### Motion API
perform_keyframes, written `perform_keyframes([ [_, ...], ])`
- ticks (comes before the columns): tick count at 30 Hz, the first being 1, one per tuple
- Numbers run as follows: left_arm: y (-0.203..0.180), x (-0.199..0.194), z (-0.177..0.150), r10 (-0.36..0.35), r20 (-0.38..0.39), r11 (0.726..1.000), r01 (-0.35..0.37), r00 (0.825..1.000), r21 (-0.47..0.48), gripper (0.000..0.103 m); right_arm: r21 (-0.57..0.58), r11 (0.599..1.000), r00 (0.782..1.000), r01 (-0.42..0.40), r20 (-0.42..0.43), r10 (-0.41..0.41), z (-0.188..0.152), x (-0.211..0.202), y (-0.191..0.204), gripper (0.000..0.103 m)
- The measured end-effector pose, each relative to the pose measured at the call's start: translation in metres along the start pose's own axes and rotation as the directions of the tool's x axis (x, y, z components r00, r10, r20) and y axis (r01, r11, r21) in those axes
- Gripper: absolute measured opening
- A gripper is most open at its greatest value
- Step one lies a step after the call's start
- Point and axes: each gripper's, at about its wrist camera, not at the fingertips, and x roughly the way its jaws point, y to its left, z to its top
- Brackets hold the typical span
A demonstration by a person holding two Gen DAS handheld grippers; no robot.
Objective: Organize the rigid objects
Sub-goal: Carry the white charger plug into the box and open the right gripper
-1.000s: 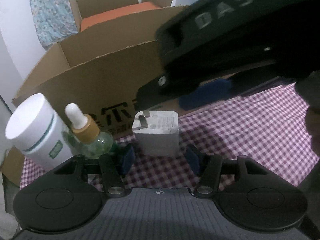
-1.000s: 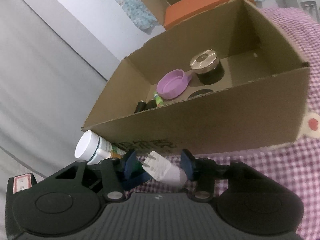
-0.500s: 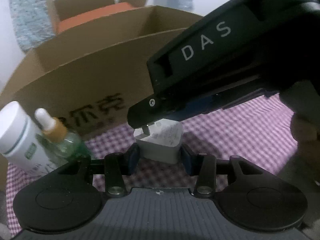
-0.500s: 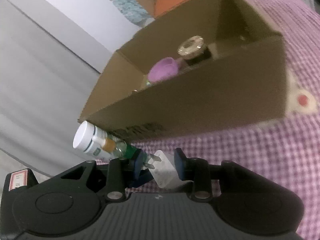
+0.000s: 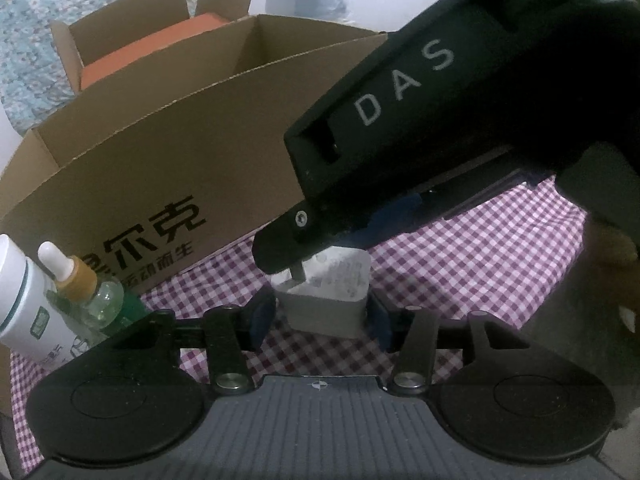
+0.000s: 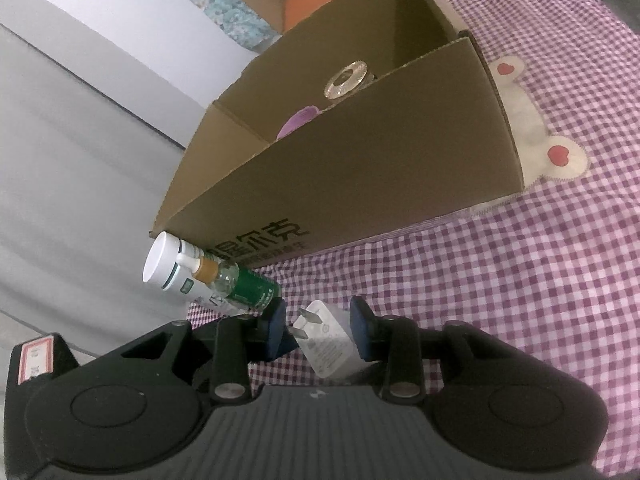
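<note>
A white charger plug [image 5: 324,300] stands on the purple checked cloth [image 5: 480,264] in front of a cardboard box [image 5: 180,152]. My left gripper [image 5: 320,318] straddles its base and its jaws are opening, with a thin gap at the left pad. The right gripper's black housing [image 5: 420,100] reaches in from the upper right and covers the prongs. In the right wrist view the charger plug [image 6: 328,340] sits slanted inside my right gripper [image 6: 318,328]. Those jaws are opening too: the right pad lies against the plug and the left pad stands just off the prongs.
A white bottle [image 6: 164,264] and a green dropper bottle [image 6: 236,284] stand close to the left of the plug. The cardboard box [image 6: 380,152] holds a purple lid [image 6: 298,122] and a gold-topped jar [image 6: 346,78]. A second box with an orange item [image 5: 140,52] stands behind.
Both grippers moved in around the plug, squeezed it half a second ago, and have now eased apart a little. The right gripper's housing now fills more of the left wrist view.
</note>
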Motion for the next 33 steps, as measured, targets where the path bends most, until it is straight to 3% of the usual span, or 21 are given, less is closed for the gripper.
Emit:
perform_keyframes([
  [8, 0.007, 0.001, -0.002, -0.020, 0.016, 0.999, 0.021, 1.000, -0.038, 0.043, -0.011, 1.000, 1.000, 0.004, -0.009, -0.004, -0.003, 0.003, 0.003, 0.042],
  [16, 0.007, -0.044, 0.032, 0.030, 0.088, 0.999, -0.028, 0.996, -0.027, 0.043, -0.088, 0.995, 0.998, -0.046, 0.047, 0.050, 0.012, -0.024, 0.034, 0.041],
  [24, 0.024, -0.068, 0.088, 0.033, 0.151, 0.998, -0.023, 0.988, -0.067, 0.043, -0.170, 0.980, 0.988, -0.102, 0.101, 0.120, 0.063, -0.049, 0.058, 0.040],
  [28, 0.034, -0.058, 0.115, 0.028, 0.156, 0.996, -0.014, 0.987, -0.089, 0.043, -0.185, 0.976, 0.985, -0.113, 0.106, 0.134, 0.096, -0.050, 0.060, 0.040],
  [33, 0.049, -0.022, 0.140, -0.011, 0.099, 0.986, 0.027, 0.995, -0.167, 0.043, -0.128, 0.986, 0.990, -0.108, 0.074, 0.118, 0.138, -0.030, 0.041, 0.040],
])
